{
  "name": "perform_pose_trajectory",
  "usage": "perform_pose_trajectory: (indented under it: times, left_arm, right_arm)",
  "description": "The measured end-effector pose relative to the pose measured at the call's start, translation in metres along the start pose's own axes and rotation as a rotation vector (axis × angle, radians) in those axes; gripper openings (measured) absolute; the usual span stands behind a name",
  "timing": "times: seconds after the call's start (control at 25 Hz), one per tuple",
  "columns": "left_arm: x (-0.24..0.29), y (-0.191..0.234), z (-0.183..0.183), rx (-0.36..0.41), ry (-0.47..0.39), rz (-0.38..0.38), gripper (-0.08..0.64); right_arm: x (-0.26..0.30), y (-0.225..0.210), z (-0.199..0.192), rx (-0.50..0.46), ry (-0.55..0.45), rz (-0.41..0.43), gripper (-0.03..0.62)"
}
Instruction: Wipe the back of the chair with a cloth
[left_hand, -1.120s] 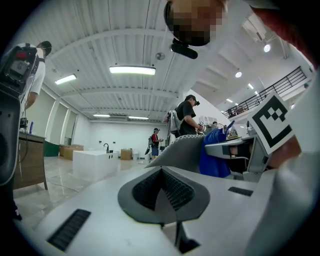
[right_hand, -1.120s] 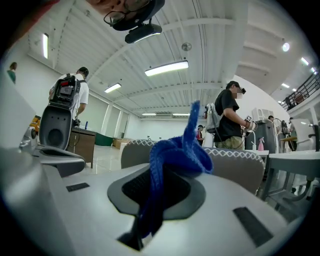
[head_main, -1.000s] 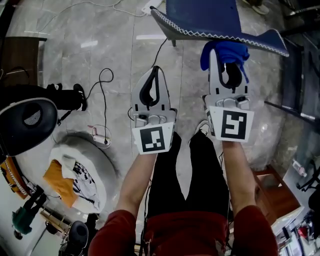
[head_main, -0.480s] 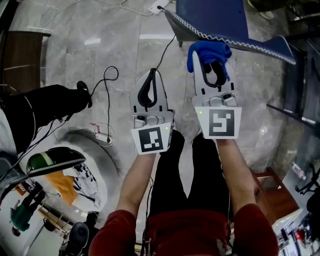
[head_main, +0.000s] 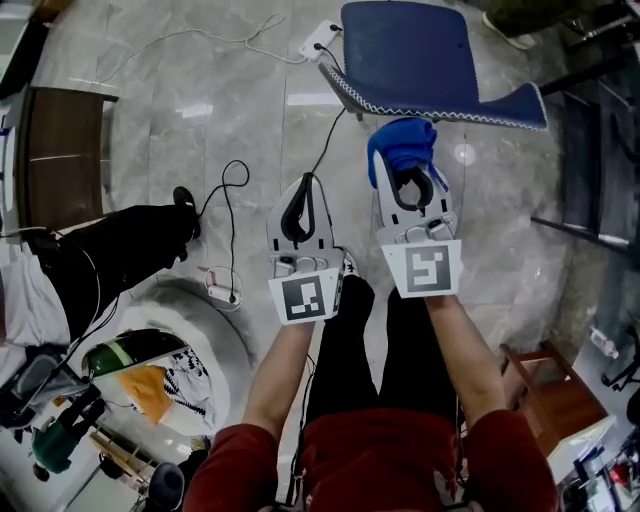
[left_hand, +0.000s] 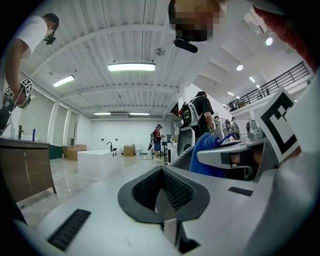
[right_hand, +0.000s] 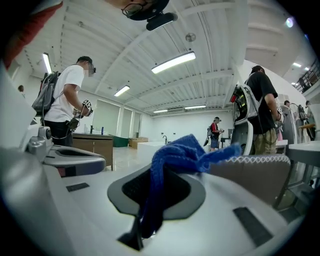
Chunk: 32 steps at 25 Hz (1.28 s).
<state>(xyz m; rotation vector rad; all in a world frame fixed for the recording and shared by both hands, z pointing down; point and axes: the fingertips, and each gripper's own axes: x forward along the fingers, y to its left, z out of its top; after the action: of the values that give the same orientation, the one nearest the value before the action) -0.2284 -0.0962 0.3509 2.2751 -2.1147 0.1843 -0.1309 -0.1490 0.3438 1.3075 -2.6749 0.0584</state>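
Grey floor (head_main: 200, 110) below: the right gripper (head_main: 404, 172) pinches the cloth (head_main: 400, 143) near the chair (head_main: 405, 55), apparently short of its back. Beside it the left gripper (head_main: 304, 190) is pressed together, empty; next, the cloth likely needs pressing onto the back.

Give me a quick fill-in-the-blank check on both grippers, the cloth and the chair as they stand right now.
1. The cloth clamped in the right gripper is ____ in colour.
2. The left gripper has its jaws together and holds ____.
3. In the head view, the chair stands nearer to the ____ gripper than to the other one.

Missing words: blue; nothing; right
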Motion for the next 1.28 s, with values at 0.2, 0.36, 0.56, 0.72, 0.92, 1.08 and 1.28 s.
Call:
perform_pose_trajectory:
  times: [0.2,0.36,0.56,0.72,0.92,1.08,1.28]
  left_arm:
    - [-0.015,-0.019,0.040,-0.069,0.017,0.009,0.012]
    - [-0.027,-0.040,0.092,-0.087,-0.002,-0.022,0.013]
    - [-0.038,-0.058,0.172,-0.071,-0.063,-0.052,0.013]
    - [-0.046,-0.070,0.230,-0.066,-0.111,-0.062,0.012]
    - [-0.056,-0.083,0.291,-0.026,-0.162,-0.110,0.014]
    - [-0.057,-0.094,0.320,0.018,-0.186,-0.150,0.013]
    - [-0.053,-0.103,0.335,0.085,-0.181,-0.165,0.013]
  right_arm:
    - [-0.048,-0.025,0.025,0.014,0.029,-0.028,0.057]
    - [-0.092,-0.056,0.059,0.020,0.010,-0.080,0.057]
    - [-0.144,-0.084,0.113,0.018,-0.010,-0.123,0.057]
    - [-0.180,-0.108,0.154,-0.024,-0.057,-0.159,0.057]
    - [-0.215,-0.139,0.205,-0.069,-0.131,-0.245,0.057]
    - [-0.228,-0.153,0.237,-0.069,-0.172,-0.290,0.057]
    - [-0.225,-0.161,0.264,-0.071,-0.242,-0.293,0.057]
